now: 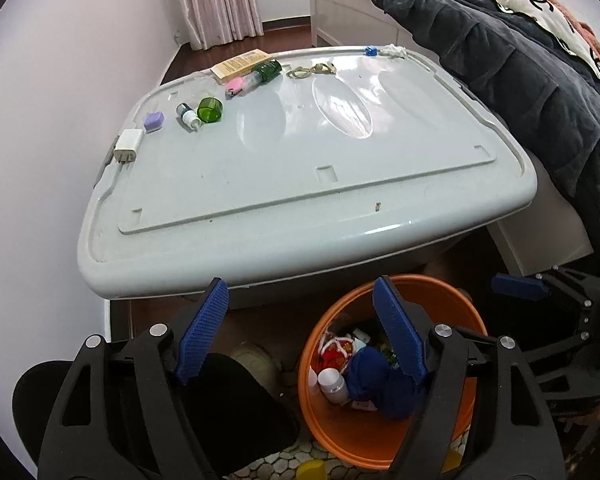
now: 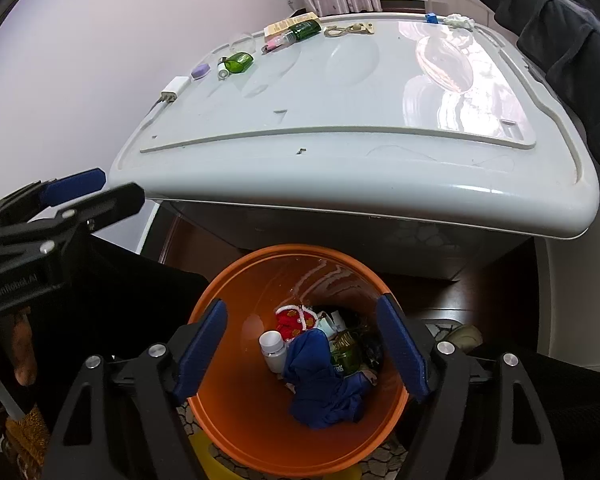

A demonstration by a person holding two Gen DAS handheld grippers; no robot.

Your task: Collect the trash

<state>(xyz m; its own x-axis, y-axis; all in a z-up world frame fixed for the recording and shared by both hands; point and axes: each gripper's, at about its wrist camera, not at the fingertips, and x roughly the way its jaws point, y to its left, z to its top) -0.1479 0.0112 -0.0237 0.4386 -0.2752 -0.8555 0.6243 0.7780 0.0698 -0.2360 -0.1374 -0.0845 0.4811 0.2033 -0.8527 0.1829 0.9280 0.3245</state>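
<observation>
An orange bin [image 2: 236, 420] stands on the floor in front of a grey storage-box lid [image 2: 340, 128]. Inside lie a blue cloth [image 2: 320, 380], a white pill bottle [image 2: 274, 350], a red item [image 2: 294, 322] and a green jar [image 2: 346, 354]. My right gripper [image 2: 302, 332] hangs open over the bin's mouth, nothing between its fingers. My left gripper [image 1: 300, 312] is open and empty, beside the orange bin [image 1: 332, 428], its right finger over the rim. On the lid remain a green bottle [image 1: 266, 70], a green cap [image 1: 210, 110] and a crumpled tissue [image 1: 394, 50].
A white charger [image 1: 128, 146], a purple block [image 1: 154, 121], a small vial [image 1: 188, 114], a pink item [image 1: 236, 86], a tan card [image 1: 240, 64] and rubber bands [image 1: 312, 70] sit on the lid's far side. A dark quilt [image 1: 500, 72] drapes over a bed at the right.
</observation>
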